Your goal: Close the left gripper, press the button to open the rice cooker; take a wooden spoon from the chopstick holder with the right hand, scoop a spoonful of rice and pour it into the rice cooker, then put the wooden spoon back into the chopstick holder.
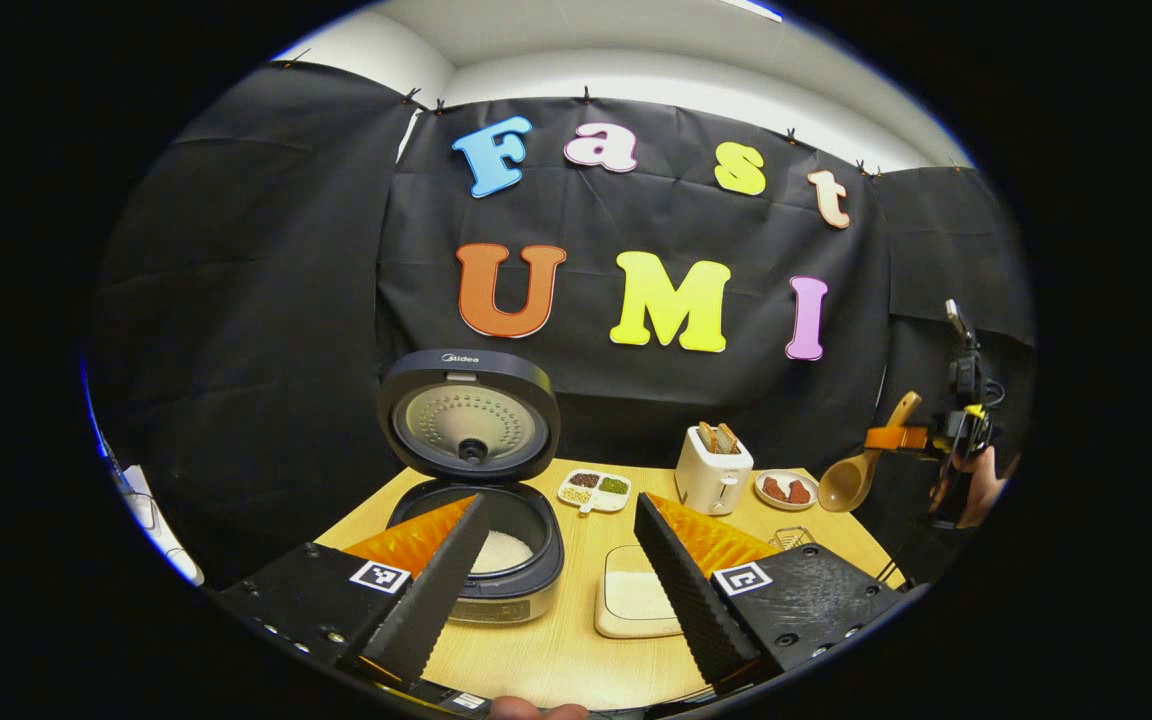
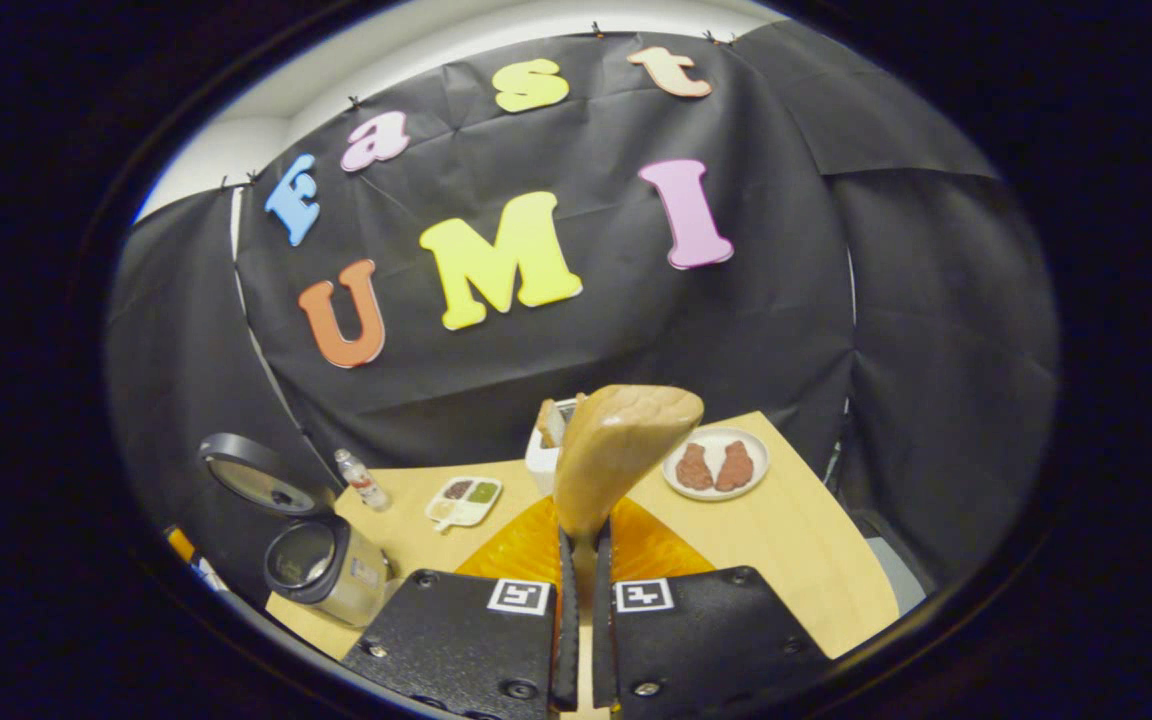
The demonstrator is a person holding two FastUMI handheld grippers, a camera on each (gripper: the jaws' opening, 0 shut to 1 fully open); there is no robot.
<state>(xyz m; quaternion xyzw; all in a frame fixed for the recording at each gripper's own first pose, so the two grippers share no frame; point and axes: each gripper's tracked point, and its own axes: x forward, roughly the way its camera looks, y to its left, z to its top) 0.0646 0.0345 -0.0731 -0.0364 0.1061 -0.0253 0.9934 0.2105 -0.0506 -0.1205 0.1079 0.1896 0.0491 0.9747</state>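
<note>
Left gripper view: the left gripper [image 1: 561,560] hung above the near edge of the wooden table [image 1: 556,660] with its fingers spread wide apart and nothing between them. The rice cooker [image 1: 481,560] sat on the table's left part, lid [image 1: 469,415] swung up and standing upright, with white rice visible in the inner pot. Just right of the cooker lay a shallow square tray [image 1: 636,605] of rice, partly hidden behind the right-hand finger. Farther back stood a small divided dish [image 1: 595,490] of grains, a white toaster [image 1: 713,472] with bread slices in its slots, and a plate [image 1: 786,489] carrying two reddish-brown pieces. A wire holder [image 1: 793,538] showed near the table's right edge; its contents could not be made out. At far right, off the table edge and raised in the air, the right gripper [image 1: 896,438] clamped the handle of the wooden spoon [image 1: 854,475], bowl hanging lower and to the left; a hand [image 1: 981,490] held that gripper.

Right gripper view: the right gripper's fingers [image 2: 566,610] were pressed nearly together on the spoon's handle, the spoon's bowl rising straight ahead with its rounded back toward the camera. The cooker appeared at lower left with its lid up, and a small bottle [image 2: 361,480] stood near the table's far edge.
</note>
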